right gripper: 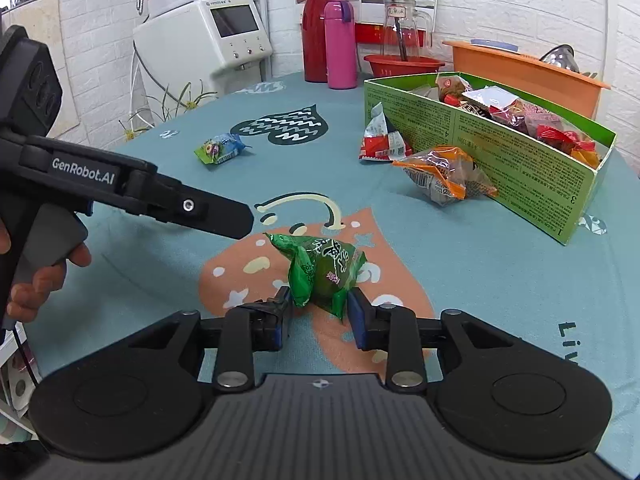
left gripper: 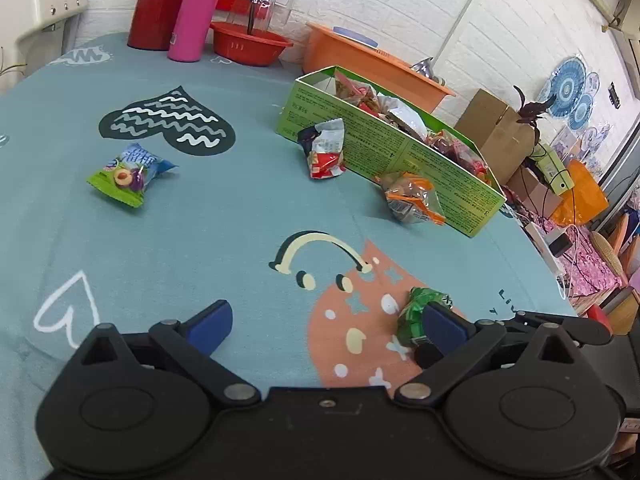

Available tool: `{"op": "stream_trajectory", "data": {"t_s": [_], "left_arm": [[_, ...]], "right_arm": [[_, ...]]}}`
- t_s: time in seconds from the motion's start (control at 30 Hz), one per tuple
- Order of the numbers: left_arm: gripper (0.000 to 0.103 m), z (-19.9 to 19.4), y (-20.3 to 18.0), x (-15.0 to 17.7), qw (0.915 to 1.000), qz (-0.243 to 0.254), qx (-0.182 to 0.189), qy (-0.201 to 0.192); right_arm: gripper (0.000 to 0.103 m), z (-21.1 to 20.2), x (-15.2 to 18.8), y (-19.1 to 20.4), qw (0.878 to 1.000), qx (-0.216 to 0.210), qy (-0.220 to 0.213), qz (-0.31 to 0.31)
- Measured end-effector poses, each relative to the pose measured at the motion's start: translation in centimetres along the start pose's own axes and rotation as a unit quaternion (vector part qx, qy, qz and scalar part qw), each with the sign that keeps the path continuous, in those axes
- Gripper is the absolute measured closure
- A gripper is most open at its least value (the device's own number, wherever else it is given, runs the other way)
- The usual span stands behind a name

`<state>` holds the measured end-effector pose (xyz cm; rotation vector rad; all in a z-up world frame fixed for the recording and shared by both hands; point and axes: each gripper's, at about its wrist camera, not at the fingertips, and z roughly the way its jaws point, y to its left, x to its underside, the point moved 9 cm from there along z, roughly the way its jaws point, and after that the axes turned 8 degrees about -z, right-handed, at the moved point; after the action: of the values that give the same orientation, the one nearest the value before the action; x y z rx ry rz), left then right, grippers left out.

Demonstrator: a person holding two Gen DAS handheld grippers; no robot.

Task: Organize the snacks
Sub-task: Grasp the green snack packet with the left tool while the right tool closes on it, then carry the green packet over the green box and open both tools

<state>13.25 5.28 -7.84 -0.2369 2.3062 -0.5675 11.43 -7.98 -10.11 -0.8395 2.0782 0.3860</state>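
The green snack packet (right gripper: 326,270) is lying on the desk (right gripper: 480,272), on the orange patch of its printed cloth, and the right gripper (right gripper: 320,320) is pressing its blue pads against the packet's lower end from both sides, so its jaws are closing on the packet. In the left wrist view only a crumpled part of that packet (left gripper: 418,314) is showing, since a blue pad and dark linkage are covering its right side. The left gripper (left gripper: 326,326) is hovering over the cloth with its jaws standing wide apart and nothing between them; the right wrist view is showing it only from the side, as a black finger (right gripper: 216,216) above the desk with a hand (right gripper: 40,276) on the trigger, cut off at the frame edge. The green box (right gripper: 500,148) is sitting at the desk's far right, already holding a heap of wrappers whose labels are too small to read. A red and white packet (left gripper: 326,154) and an orange packet (left gripper: 414,198) are leaning just beside its near wall, and a blue and green packet (left gripper: 128,176) is lying well apart on the left. The left wrist view alone is showing cartons and clutter beyond the desk's right edge; the right wrist view alone is showing the white appliance (right gripper: 224,36) in full.
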Motion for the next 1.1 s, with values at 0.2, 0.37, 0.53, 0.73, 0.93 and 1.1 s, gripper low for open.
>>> {"op": "stream_trajectory", "data": {"t_s": [0.2,0.37,0.53,0.73,0.93,1.1], "left_arm": [[0.0,-0.3,-0.5,0.1,0.9993,0.001,0.038,0.008],[0.0,0.4,-3.4,0.5,0.9924,0.006,0.115,0.044],[0.0,2.8,-5.7,0.6,0.9907,0.029,0.119,0.059],[0.044,5.1,-6.0,0.7,0.9902,0.033,0.11,0.078],[0.046,4.6,-6.9,0.3,0.9901,0.042,0.113,0.071],[0.046,4.0,-9.3,-2.9,0.9889,0.062,0.13,0.035]], "right_arm": [[0.041,0.3,-0.1,-0.2,1.0,0.011,-0.001,0.007],[0.031,-0.2,0.2,0.2,1.0,0.014,-0.001,-0.002],[0.025,-0.3,0.3,-0.4,1.0,0.02,-0.003,0.006],[0.025,0.3,-0.1,-0.6,1.0,0.005,-0.011,0.013],[0.048,0.1,-0.4,-0.8,1.0,0.003,-0.026,0.011],[0.048,-1.3,-2.6,-2.3,0.998,0.025,-0.06,-0.004]]}}
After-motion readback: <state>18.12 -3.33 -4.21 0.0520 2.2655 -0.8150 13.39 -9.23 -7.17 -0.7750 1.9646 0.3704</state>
